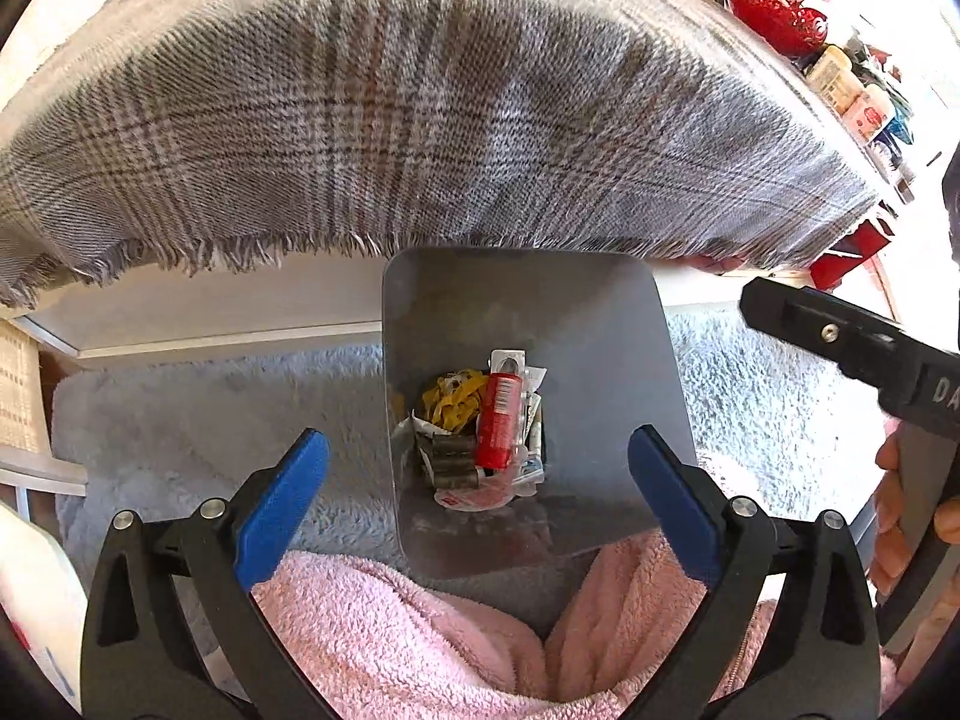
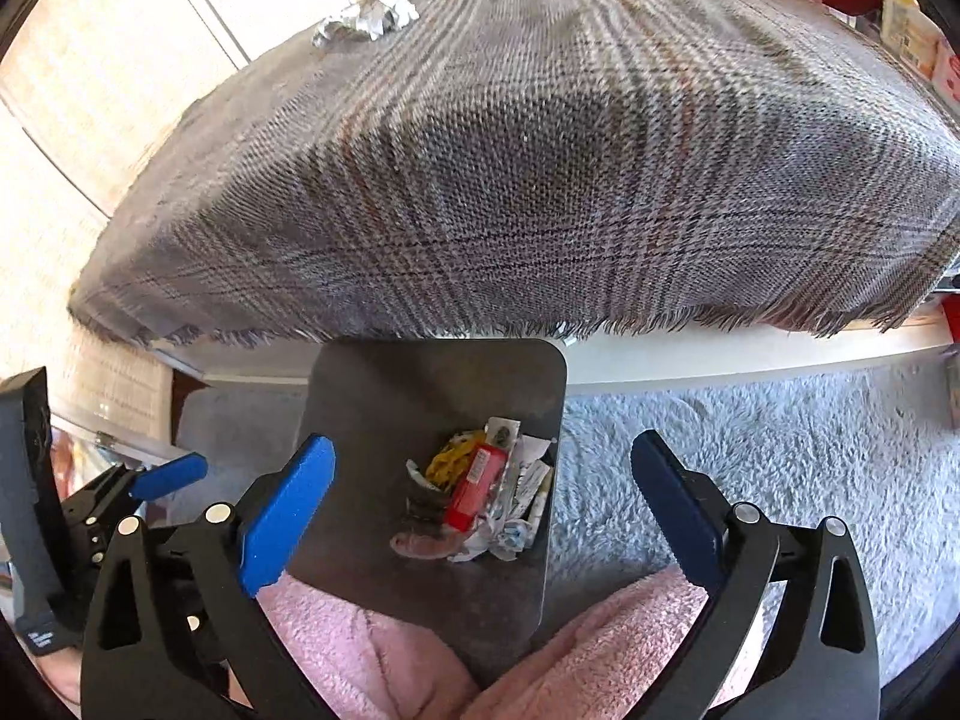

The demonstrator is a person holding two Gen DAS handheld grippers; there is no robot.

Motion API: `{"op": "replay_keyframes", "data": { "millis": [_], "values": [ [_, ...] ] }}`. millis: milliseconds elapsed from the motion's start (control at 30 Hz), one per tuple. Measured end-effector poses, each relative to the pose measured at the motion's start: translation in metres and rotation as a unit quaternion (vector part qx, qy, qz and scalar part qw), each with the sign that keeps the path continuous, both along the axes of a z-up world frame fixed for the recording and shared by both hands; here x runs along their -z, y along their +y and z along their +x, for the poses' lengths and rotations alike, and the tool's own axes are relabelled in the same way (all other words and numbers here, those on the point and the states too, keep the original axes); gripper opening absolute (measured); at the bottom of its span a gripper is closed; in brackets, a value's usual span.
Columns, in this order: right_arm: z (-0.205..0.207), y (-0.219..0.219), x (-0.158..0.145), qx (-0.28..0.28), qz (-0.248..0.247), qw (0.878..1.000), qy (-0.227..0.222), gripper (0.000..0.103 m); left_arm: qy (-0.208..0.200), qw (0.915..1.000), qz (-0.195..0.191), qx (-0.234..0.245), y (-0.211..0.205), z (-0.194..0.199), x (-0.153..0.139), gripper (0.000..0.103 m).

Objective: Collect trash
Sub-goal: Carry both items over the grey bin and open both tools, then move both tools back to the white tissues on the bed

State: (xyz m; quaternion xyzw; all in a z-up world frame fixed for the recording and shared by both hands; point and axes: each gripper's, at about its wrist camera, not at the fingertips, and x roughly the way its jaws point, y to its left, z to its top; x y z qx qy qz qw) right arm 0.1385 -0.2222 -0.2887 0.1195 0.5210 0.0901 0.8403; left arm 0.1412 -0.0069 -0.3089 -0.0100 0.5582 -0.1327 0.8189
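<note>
Both tongs, left (image 1: 479,492) and right (image 2: 483,498), hang wide open and empty over the bin (image 1: 600,312) (wrappers already inside), presumably just unloaded.

Trash (image 1: 480,420) in bin (image 1: 600,324) before table (image 1: 210,312)

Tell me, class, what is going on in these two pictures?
A person in a pink fleece garment holds a gripper in each hand above a grey bin on the rug. The left gripper and right gripper are both open and empty. The bin already holds trash, including a red tube and a yellow wrapper. Crumpled paper remains on the plaid-covered table.
</note>
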Motion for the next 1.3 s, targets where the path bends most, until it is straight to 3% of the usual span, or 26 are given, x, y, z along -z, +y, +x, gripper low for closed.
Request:
{"op": "replay_keyframes", "data": {
  "millis": [433,700,800,1000,1300],
  "values": [
    [0.008,-0.012,-0.060,0.011,0.010,0.998,-0.068,0.099,-0.048,0.9988,-0.006,-0.008,0.006,0.000,-0.048,0.095],
    [0.051,-0.013,-0.097,0.015,-0.003,0.994,-0.111,0.099,-0.095,0.9948,-0.029,-0.023,0.018,0.037,-0.084,0.095],
    [0.070,-0.009,-0.107,0.012,-0.007,0.992,-0.125,0.099,-0.113,0.9932,-0.021,-0.020,0.018,0.057,-0.096,0.095],
    [0.110,0.004,-0.114,-0.008,-0.004,0.991,-0.134,0.099,-0.136,0.9903,-0.020,-0.018,0.019,0.096,-0.111,0.095],
    [0.176,0.026,-0.105,-0.030,-0.009,0.991,-0.131,0.098,-0.136,0.9907,0.007,0.001,0.014,0.151,-0.106,0.095]
  ]
}}
